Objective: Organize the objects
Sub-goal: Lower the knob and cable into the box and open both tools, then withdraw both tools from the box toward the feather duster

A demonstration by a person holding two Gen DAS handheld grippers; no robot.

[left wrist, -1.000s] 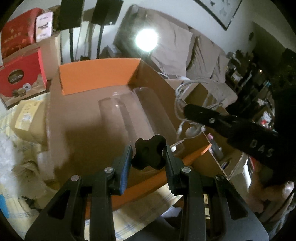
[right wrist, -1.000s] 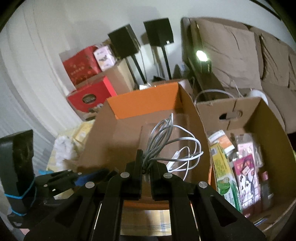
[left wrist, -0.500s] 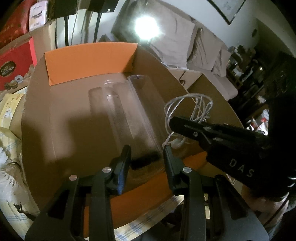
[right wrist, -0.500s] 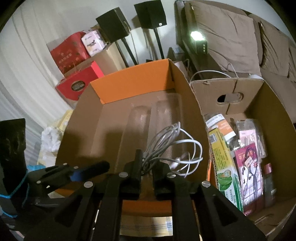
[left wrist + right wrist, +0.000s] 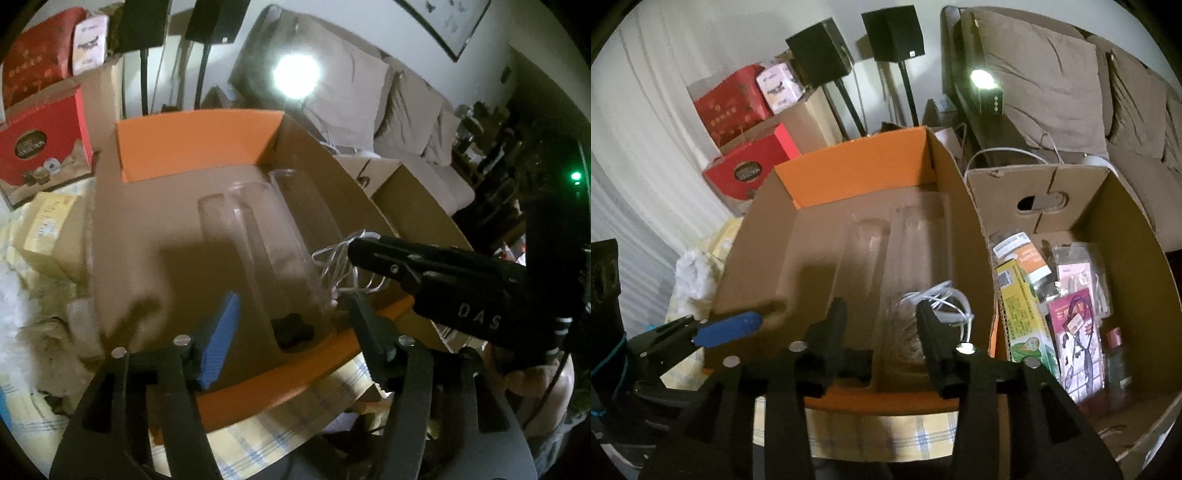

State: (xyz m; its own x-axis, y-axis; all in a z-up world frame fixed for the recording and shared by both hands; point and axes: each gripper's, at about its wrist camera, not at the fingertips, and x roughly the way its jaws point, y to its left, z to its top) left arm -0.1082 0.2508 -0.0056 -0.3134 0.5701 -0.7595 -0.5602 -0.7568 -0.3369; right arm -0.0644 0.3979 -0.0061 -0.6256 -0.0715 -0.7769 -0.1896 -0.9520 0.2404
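An open cardboard box with orange flaps [image 5: 849,177] holds two clear plastic tubes [image 5: 908,243] lying side by side. A black lobed knob [image 5: 293,330] lies on the box floor by the near wall, just beyond my left gripper [image 5: 291,299], which stands open with nothing in it. A coiled white cable [image 5: 938,306] rests in the box's near right corner. My right gripper [image 5: 881,304] hangs open over that end, its right finger [image 5: 931,332] in front of the coil. From the left wrist view the cable [image 5: 347,266] shows beside the tubes [image 5: 258,221].
A second cardboard box [image 5: 1052,177] to the right holds several packets and a yellow-green carton [image 5: 1023,306]. Red gift boxes [image 5: 750,170] and two black speakers [image 5: 894,33] on stands are behind. A sofa [image 5: 1052,74] is at the back right. Checked cloth [image 5: 886,432] lies under the boxes.
My left gripper opened and the black knob dropped onto the box floor. My right gripper opened and the white cable fell into the box's near right corner.
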